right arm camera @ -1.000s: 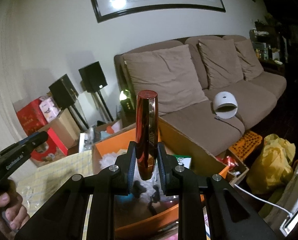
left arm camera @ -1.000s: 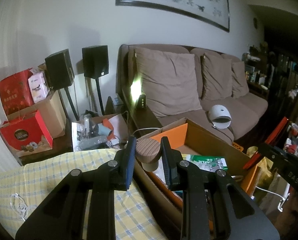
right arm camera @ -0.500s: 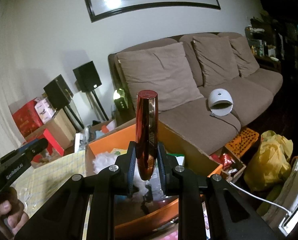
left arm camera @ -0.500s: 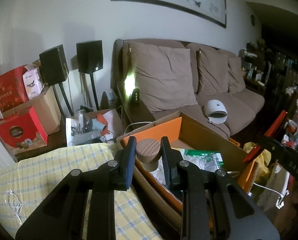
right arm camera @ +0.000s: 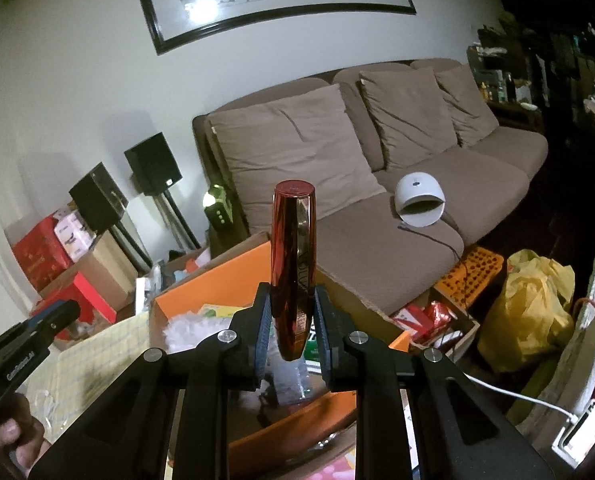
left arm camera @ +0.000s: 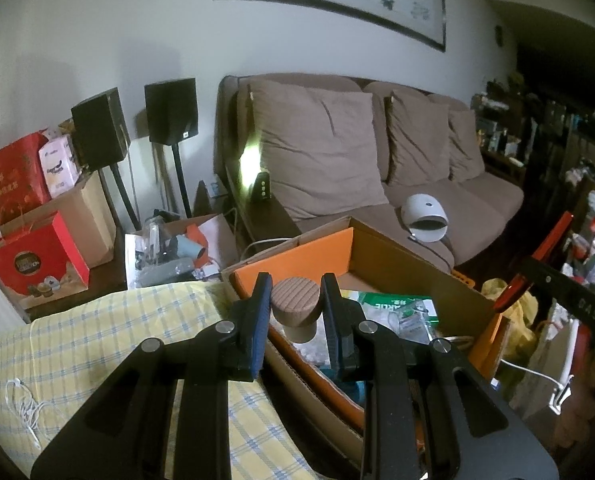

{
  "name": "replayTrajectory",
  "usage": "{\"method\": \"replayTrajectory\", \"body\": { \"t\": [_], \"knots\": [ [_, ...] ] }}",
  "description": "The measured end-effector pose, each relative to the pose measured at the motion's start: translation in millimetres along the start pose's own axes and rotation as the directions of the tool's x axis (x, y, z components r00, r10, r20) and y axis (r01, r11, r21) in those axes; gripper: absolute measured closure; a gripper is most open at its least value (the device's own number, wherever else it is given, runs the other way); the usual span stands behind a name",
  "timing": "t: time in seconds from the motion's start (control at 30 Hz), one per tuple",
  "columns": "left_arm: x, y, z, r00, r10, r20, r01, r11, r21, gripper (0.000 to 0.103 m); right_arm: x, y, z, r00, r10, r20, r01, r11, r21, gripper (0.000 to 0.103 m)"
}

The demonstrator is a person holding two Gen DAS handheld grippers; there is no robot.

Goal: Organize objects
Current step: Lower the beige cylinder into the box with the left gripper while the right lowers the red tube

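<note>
— What is each claw gripping?
— The right claw [right arm camera: 291, 320] is clamping a glossy red metallic tube [right arm camera: 292, 268], standing upright, cap end up. The left claw [left arm camera: 295, 312] is pinching a ribbed tan stopper [left arm camera: 296, 305], top facing up, above the orange-lined cardboard box [left arm camera: 297, 246].

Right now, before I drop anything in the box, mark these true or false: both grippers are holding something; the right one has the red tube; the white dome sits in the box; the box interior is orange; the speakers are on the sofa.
1. Both grippers hold something: true. The left gripper clamps a ribbed brown cap.
2. The right gripper holds the red tube: true, upright.
3. The white dome is in the box: false, it lies on the sofa.
4. The box is orange inside: true.
5. The speakers are on the sofa: false, on stands beside it.
</note>
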State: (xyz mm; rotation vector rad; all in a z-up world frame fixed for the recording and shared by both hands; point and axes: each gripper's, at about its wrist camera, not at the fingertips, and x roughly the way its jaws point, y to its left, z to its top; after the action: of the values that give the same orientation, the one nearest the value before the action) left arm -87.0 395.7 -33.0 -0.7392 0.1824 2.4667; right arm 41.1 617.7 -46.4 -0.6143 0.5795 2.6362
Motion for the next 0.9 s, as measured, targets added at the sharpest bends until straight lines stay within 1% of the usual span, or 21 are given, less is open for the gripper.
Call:
{"method": "replayTrajectory", "body": {
  "t": [0.17, 0.37, 0.9],
  "knots": [
    [2.9, -10.1, -0.5, 1.000, 0.002, -0.001, -0.002, 1.000, 0.021, 0.080, -0.7, -2.7, 0.3, 1.000, 0.000, 0.001, 0.000, 1.000, 0.009, 0.083],
    [3.0, -15.3, 1.2, 1.000, -0.021, 0.007, 0.021, 1.000, 0.009, 0.080, -1.6, -5.3, 0.4, 1.000, 0.011, 0.000, -0.011, 1.000, 0.020, 0.083],
    [17.7, -17.5, -8.8, 0.999, -0.028, -0.042, 0.028, 1.000, 0.013, 0.080, 5.8, 2.1, -3.0, 1.000, 0.019, -0.023, -0.019, 1.000, 0.000, 0.083]
  ]
}}
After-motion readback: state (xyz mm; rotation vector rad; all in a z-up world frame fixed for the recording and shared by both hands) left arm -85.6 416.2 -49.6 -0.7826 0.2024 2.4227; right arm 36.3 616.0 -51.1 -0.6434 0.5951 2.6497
